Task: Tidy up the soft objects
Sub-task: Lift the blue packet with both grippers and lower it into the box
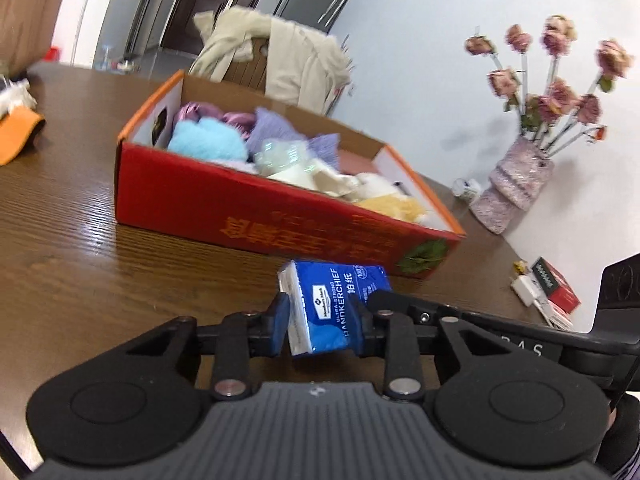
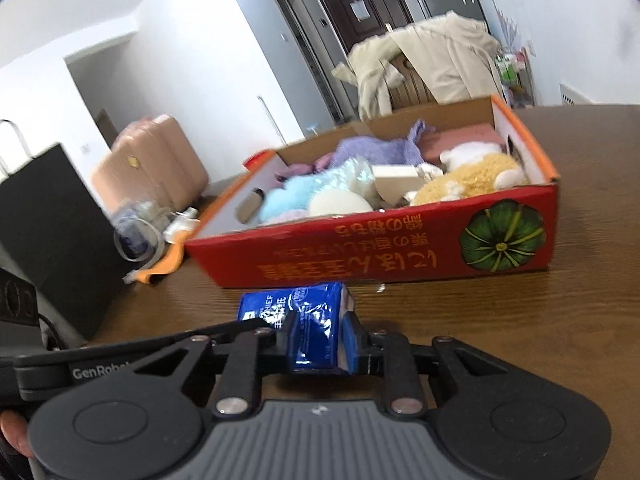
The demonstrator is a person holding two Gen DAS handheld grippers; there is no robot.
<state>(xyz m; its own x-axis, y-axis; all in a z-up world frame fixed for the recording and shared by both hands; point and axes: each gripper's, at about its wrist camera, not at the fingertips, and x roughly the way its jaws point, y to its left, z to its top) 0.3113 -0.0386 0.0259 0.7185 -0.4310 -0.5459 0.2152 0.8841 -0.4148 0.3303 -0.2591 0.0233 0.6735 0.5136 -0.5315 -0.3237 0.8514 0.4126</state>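
Blue "ULTRA-STRONG HANDKERCHIEF" tissue pack is clamped by both the left hand-held gripper and right hand-held gripper.

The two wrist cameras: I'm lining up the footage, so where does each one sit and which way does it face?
Left wrist: sits on the left gripper, looking along its fingers across the wooden table at the red box of soft things, flower vase to the right; the gripper shows, closed on the blue tissue pack.
Right wrist: sits on the right gripper, facing the same red box, pink suitcase to the left; the gripper and a bit of hand show.
Shared: box, table, the tissue pack that both grippers hold, and the draped chair.
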